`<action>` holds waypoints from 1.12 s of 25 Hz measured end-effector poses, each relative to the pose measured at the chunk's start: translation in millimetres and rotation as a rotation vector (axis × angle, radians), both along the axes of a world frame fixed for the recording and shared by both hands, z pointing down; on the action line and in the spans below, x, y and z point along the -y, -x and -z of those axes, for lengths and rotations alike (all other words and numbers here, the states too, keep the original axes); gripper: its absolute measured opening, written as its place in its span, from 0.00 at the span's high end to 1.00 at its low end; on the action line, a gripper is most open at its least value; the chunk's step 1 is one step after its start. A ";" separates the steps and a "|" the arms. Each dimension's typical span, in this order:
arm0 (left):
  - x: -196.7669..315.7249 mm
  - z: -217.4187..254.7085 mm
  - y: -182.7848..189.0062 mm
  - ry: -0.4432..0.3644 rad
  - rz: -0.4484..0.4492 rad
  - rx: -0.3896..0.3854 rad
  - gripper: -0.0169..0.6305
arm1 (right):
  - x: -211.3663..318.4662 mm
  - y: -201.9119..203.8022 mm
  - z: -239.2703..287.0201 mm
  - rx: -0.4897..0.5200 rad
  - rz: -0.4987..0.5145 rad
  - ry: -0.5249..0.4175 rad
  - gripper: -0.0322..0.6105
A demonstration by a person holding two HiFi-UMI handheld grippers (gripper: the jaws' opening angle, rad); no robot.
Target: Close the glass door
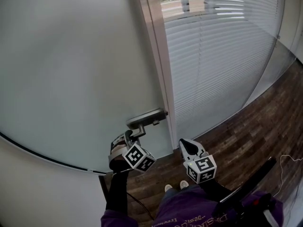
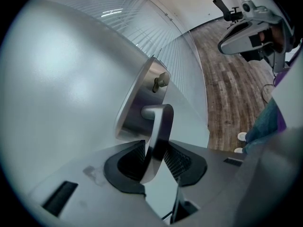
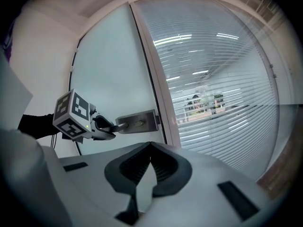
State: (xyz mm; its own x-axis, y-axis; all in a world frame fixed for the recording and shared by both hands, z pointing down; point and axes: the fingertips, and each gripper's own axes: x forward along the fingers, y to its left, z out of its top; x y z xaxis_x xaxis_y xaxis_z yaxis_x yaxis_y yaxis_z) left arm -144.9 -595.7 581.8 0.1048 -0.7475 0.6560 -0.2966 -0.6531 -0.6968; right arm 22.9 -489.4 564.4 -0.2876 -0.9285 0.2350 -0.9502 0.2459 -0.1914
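The frosted glass door (image 1: 71,70) carries a metal lever handle (image 1: 144,118) on a plate next to its right edge. My left gripper (image 1: 129,136) is shut on the lever's free end. In the left gripper view the lever (image 2: 158,136) stands between the ribbed pads (image 2: 135,157), which press on it from both sides. The right gripper view shows that same grip from the side, left gripper (image 3: 106,129) on the handle (image 3: 135,123). My right gripper (image 1: 189,146) hangs to the right of the door's edge, its jaws together (image 3: 150,148) on nothing.
The pale door frame (image 1: 158,56) stands right beside the handle. Beyond it runs a glass wall with white blinds (image 1: 218,56). Dark wood floor (image 1: 265,126) spreads to the right, with a black chair part (image 1: 251,183) and a thin cable (image 1: 289,157). The person's shoes (image 1: 175,187) show below.
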 end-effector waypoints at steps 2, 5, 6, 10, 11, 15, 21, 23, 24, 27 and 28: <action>0.4 -7.1 -0.5 -0.008 -0.001 0.004 0.80 | 2.3 3.1 -2.4 -0.001 -0.001 -0.002 0.95; 3.5 -11.5 -0.1 -0.010 0.000 0.003 0.80 | 8.8 8.3 -1.4 -0.009 -0.006 -0.011 0.95; 6.0 -11.1 -0.4 -0.017 0.001 0.001 0.80 | 12.3 9.4 -1.1 -0.008 -0.011 -0.011 0.95; 12.9 -9.7 -1.0 -0.031 0.010 -0.008 0.80 | 23.1 14.7 -1.0 -0.008 -0.012 -0.010 0.95; 13.0 -8.7 -0.4 -0.033 0.009 -0.008 0.80 | 23.9 16.5 -0.9 -0.011 -0.009 -0.010 0.95; 12.9 -5.2 -1.6 -0.056 -0.002 -0.012 0.80 | 25.4 18.2 -0.6 -0.019 -0.013 -0.007 0.95; 22.5 -6.3 -1.7 -0.061 0.000 -0.021 0.80 | 32.5 17.4 -1.7 -0.029 -0.023 -0.007 0.95; 25.3 -6.2 -2.7 -0.063 0.004 -0.024 0.80 | 33.6 17.3 -1.1 -0.031 -0.025 -0.008 0.95; 26.6 -6.3 -3.1 -0.059 0.007 -0.024 0.80 | 33.7 17.6 -1.4 -0.032 -0.025 -0.007 0.95; 29.8 -5.6 -0.5 -0.048 0.017 -0.017 0.80 | 33.6 20.3 -1.6 -0.032 -0.026 -0.004 0.95; 31.0 -6.0 0.2 -0.047 0.020 -0.016 0.80 | 34.0 20.7 -1.2 -0.033 -0.027 -0.005 0.95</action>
